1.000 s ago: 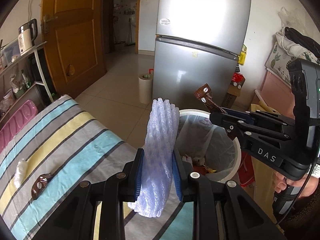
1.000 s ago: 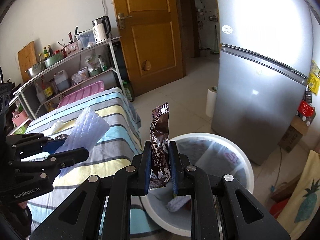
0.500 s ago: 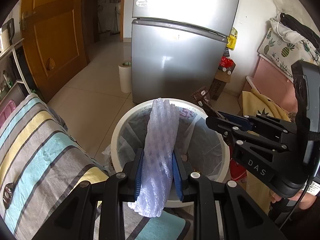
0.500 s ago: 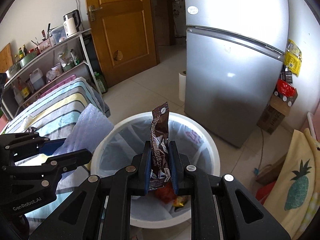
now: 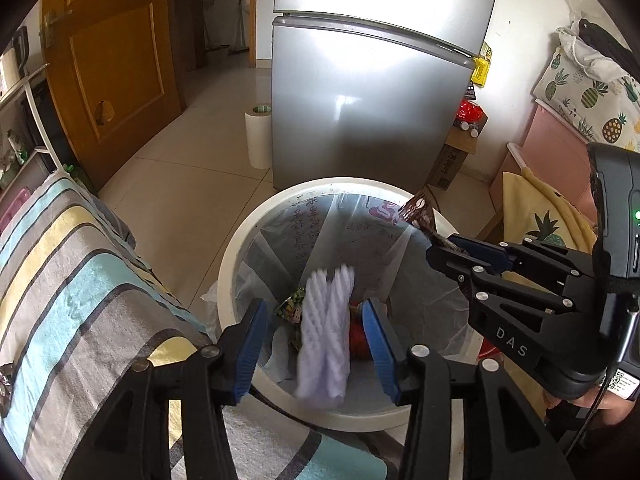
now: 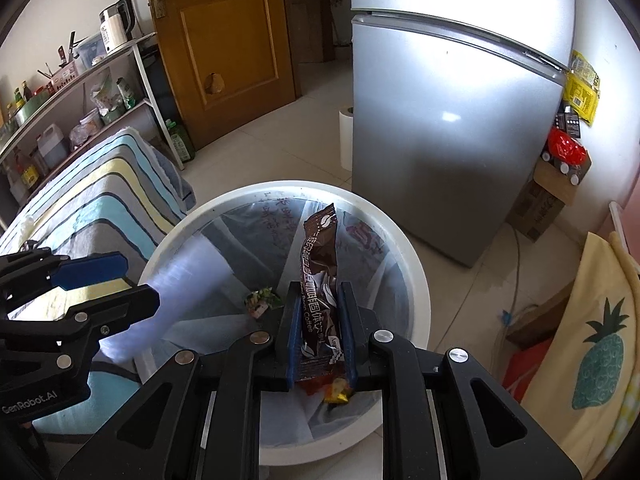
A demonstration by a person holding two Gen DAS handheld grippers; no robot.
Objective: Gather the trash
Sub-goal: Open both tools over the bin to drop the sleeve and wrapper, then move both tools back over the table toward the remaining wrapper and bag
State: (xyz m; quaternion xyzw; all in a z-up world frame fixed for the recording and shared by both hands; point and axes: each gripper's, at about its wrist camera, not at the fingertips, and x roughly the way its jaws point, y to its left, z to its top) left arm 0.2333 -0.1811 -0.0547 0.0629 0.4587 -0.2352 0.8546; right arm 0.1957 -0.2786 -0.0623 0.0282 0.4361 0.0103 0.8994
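Left gripper (image 5: 316, 344) over the white trash bin (image 5: 240, 240), jaws spread wide apart, nothing between them touching the pads. Foam wrap (image 5: 326, 332), pale and motion-blurred, in the gap between the jaws and above the bin's lined interior, free of both pads. Right gripper (image 6: 320, 332) also above the bin, jaws clamped on a brown coffee sachet (image 6: 320, 280) standing upright over the opening. Inside the bin: clear liner, a small green wrapper (image 6: 262, 300), red and yellow scraps at the bottom. Striped bed (image 5: 72, 280) touching the bin's left side. Silver fridge (image 5: 372, 92) just behind the bin, paper roll (image 5: 258, 136) on the floor beside it. Cardboard box (image 6: 540, 204) right of the fridge. Wooden door (image 6: 224, 40) and a cluttered shelf (image 6: 80, 92) further left. Pineapple-print cloth (image 6: 592, 352) at right.
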